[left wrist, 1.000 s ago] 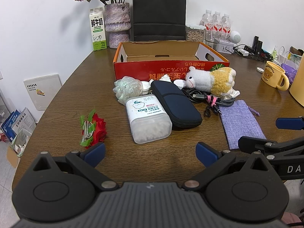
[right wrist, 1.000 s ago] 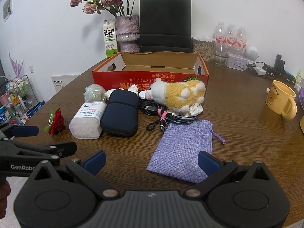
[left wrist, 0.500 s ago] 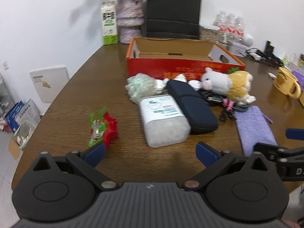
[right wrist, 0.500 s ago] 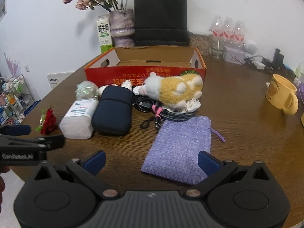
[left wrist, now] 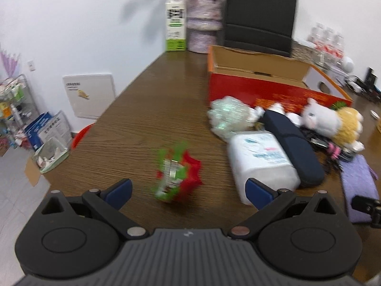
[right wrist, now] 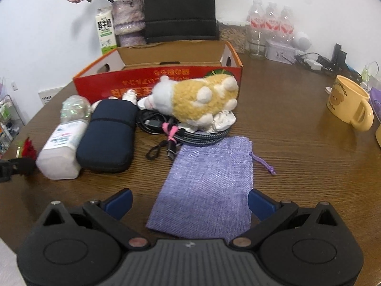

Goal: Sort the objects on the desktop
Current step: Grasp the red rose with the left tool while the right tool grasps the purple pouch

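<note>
Left tool low over the worktop, blue-tipped fingers spread wide apart and gripping nothing, and sitting just beyond the gap, slightly left of centre in the left wrist view, is the small red fabric flower with green leaves and a shiny clip. It looks blurred here, so the fine shape of that clip can't be read. To the right of it lies the white translucent plastic tub with a printed label, then the long dark navy zip pouch, the white-and-yellow plush animal resting over a coil of cables, and behind them all the open red cardboard box in the upper right of the frame. Over in the right wrist view, the right tool also stands open and empty-handed, hovering at the near end of the flat lilac woven drawstring bag in the lower middle. My read: the flower is the left side's target. Best approach is to centre it between the fingers, come down until the tips nearly brush the wood, and close on the bunched petals rather than a loose leaf, keeping well clear of the tub so nothing gets nudged.
</note>
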`<state>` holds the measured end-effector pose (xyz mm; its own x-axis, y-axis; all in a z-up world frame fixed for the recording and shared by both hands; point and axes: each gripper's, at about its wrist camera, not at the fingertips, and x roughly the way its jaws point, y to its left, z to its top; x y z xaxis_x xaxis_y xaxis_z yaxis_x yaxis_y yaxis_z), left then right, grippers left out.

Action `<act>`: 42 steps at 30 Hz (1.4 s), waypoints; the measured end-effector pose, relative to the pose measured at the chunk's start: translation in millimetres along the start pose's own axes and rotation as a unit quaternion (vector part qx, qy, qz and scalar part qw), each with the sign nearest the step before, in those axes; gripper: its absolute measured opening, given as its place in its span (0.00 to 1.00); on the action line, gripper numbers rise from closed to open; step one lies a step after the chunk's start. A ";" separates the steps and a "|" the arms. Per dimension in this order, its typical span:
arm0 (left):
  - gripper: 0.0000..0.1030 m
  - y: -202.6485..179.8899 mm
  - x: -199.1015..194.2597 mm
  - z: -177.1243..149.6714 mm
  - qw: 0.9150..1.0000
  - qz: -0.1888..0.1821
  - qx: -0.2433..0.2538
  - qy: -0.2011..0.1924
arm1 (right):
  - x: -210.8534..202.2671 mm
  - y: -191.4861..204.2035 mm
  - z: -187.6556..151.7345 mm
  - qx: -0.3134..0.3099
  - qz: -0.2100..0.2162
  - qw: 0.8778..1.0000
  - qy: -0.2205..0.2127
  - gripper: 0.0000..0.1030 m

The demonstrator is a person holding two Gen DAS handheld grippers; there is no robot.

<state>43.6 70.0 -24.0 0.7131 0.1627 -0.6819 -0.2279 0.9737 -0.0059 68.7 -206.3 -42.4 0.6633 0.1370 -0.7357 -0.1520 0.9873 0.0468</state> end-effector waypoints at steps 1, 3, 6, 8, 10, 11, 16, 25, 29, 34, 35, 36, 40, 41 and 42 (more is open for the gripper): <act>1.00 4.7 1.8 0.5 1.000 0.004 -0.007 0.000 | 2.9 -1.0 0.4 0.003 0.000 1.000 0.002 1.00; 1.00 13.6 7.4 2.3 1.000 0.010 -0.020 -0.001 | 7.8 -2.4 1.2 0.007 -0.001 1.000 0.003 1.00; 1.00 21.8 16.7 5.2 0.999 0.015 -0.030 0.003 | 15.5 -3.5 2.2 0.007 -0.008 1.000 0.004 1.00; 1.00 23.7 22.8 5.7 0.999 0.015 -0.029 0.006 | 20.1 -4.7 2.7 0.008 -0.012 1.000 0.006 1.00; 1.00 24.1 27.9 5.9 0.999 0.013 -0.028 0.008 | 24.1 -6.4 3.6 0.010 -0.016 1.000 0.007 1.00; 1.00 24.2 30.4 6.1 1.000 0.012 -0.027 0.009 | 26.1 -7.2 4.1 0.010 -0.019 1.000 0.008 1.00; 1.00 23.4 41.7 6.6 1.000 0.012 -0.025 0.014 | 33.5 -9.2 6.4 0.004 -0.026 1.000 0.000 1.00; 0.82 20.7 53.3 5.8 1.000 0.012 -0.020 0.016 | 35.5 -12.8 5.8 -0.010 -0.014 1.000 -0.022 0.99; 0.42 17.4 48.6 6.7 1.000 0.006 -0.010 0.004 | 30.1 -15.1 4.2 -0.017 -0.008 0.999 -0.036 0.79; 0.39 13.8 47.4 5.5 1.000 -0.009 -0.007 -0.001 | 22.6 -21.8 4.3 -0.012 -0.001 0.999 -0.046 0.34; 0.38 13.4 47.0 5.3 1.000 -0.012 -0.009 -0.001 | 21.6 -24.1 4.3 -0.008 0.005 0.999 -0.046 0.22; 0.38 13.2 46.6 5.1 1.000 -0.015 -0.012 -0.002 | 20.1 -26.3 3.9 -0.003 0.013 0.999 -0.046 0.17; 0.38 13.1 42.6 3.8 1.000 -0.023 -0.014 -0.002 | 14.1 -28.2 1.6 -0.004 0.031 0.998 -0.051 0.11; 0.38 12.8 40.8 3.9 1.000 -0.024 -0.014 -0.004 | 12.3 -28.1 1.2 -0.006 0.034 0.998 -0.052 0.10; 0.38 12.4 38.6 4.2 1.000 -0.025 -0.014 -0.007 | 9.9 -28.1 1.0 -0.007 0.036 0.998 -0.055 0.10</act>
<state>71.1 89.1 -47.4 0.7325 0.1169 -0.6707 -0.2108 0.9757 -0.0602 80.3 -232.6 -50.3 0.7262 0.2167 -0.6524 -0.2122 0.9733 0.0871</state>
